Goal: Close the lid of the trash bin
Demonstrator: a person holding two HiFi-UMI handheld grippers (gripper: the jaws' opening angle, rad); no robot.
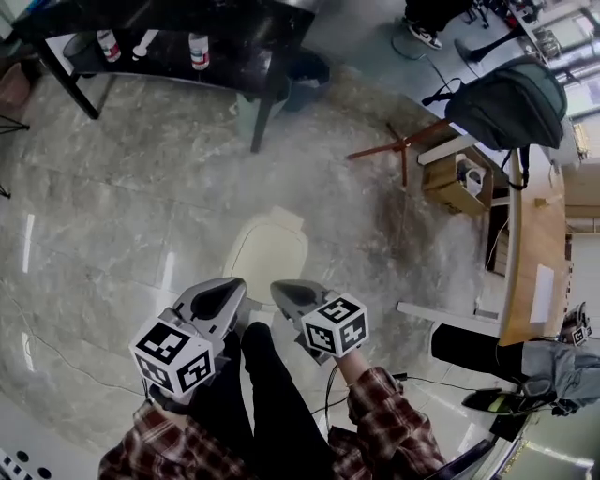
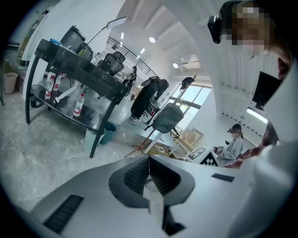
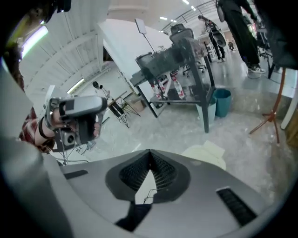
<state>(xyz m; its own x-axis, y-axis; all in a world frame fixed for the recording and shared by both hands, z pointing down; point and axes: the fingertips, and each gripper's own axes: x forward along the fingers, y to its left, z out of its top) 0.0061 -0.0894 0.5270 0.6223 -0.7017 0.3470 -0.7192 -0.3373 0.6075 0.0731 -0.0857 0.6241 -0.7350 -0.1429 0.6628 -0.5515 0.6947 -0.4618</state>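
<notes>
The head view looks down on the left tongs (image 1: 236, 285) and right tongs (image 1: 278, 287), held side by side above the person's dark trousers, with the cream trash bin (image 1: 267, 248) on the floor just beyond and between their tips. Its pale top faces up, but whether the lid is fully down cannot be told. Only the gripper views show the jaws: the left tongs (image 2: 149, 160) have their ribbed pads pressed together with nothing between them, and the right tongs (image 3: 150, 153) are likewise together and empty. The right gripper view also catches the trash bin (image 3: 205, 155) just past its jaws. The floor (image 1: 122, 206) is glossy grey marble. Far left stands a dark surface (image 1: 234, 23) with bottles (image 1: 199, 52) on its lower shelf. At right are a wooden surface (image 1: 534, 262), a backpack (image 1: 506, 103) and a cardboard box (image 1: 455, 183).
</notes>
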